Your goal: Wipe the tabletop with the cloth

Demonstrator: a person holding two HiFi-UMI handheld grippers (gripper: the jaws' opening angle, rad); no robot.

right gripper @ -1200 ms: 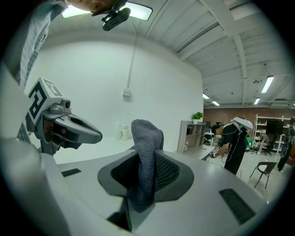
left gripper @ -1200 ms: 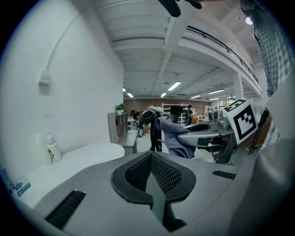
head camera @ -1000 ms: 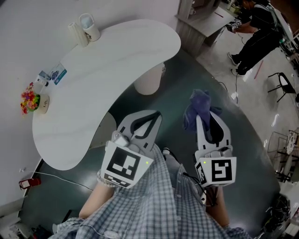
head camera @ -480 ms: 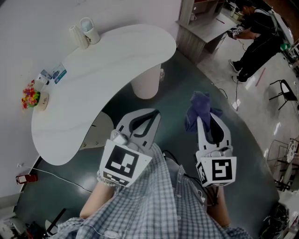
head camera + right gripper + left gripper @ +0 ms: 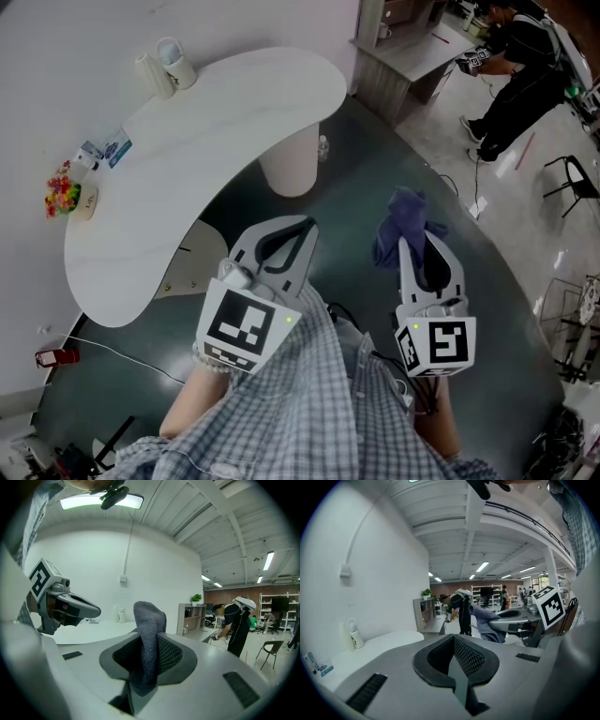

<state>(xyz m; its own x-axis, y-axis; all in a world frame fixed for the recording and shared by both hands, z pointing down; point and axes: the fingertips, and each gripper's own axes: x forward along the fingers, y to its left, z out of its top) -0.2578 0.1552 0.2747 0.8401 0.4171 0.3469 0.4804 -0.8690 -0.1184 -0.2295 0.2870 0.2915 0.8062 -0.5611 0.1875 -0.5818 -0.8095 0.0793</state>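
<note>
Quick status from my end: the wiping hasn't started as far as I can see. The cloth [image 5: 405, 223] is a bluish-grey rag pinched in the right gripper [image 5: 413, 247]. Its jaws are clamped onto the lower part of the rag, and the rest sticks up and flops over the tips. The right gripper view shows the fabric wedged right between the pads. The left gripper [image 5: 302, 231] has its jaws pressed together with nothing in them.

Both grippers hang over the dark floor [image 5: 366, 192], and the rag is well apart from the white curved tabletop [image 5: 216, 141], which sits ahead and to my left. So the whole job is left: get over there, put the cloth down flat and sweep it across. I can't make out any dirt or wiped streaks from here.

Containers are all parked along the wall side of the table:
- a white cup [image 5: 176, 58] at the far end, contents too small to tell
- a pale upright tube [image 5: 150, 70] just beside it
- a little pot [image 5: 87, 201] next to a bunch of colourful flowers [image 5: 59, 197]
- a few small packets [image 5: 117, 148] lying between the two groups

My guess is I'll have to wipe around those.
</note>
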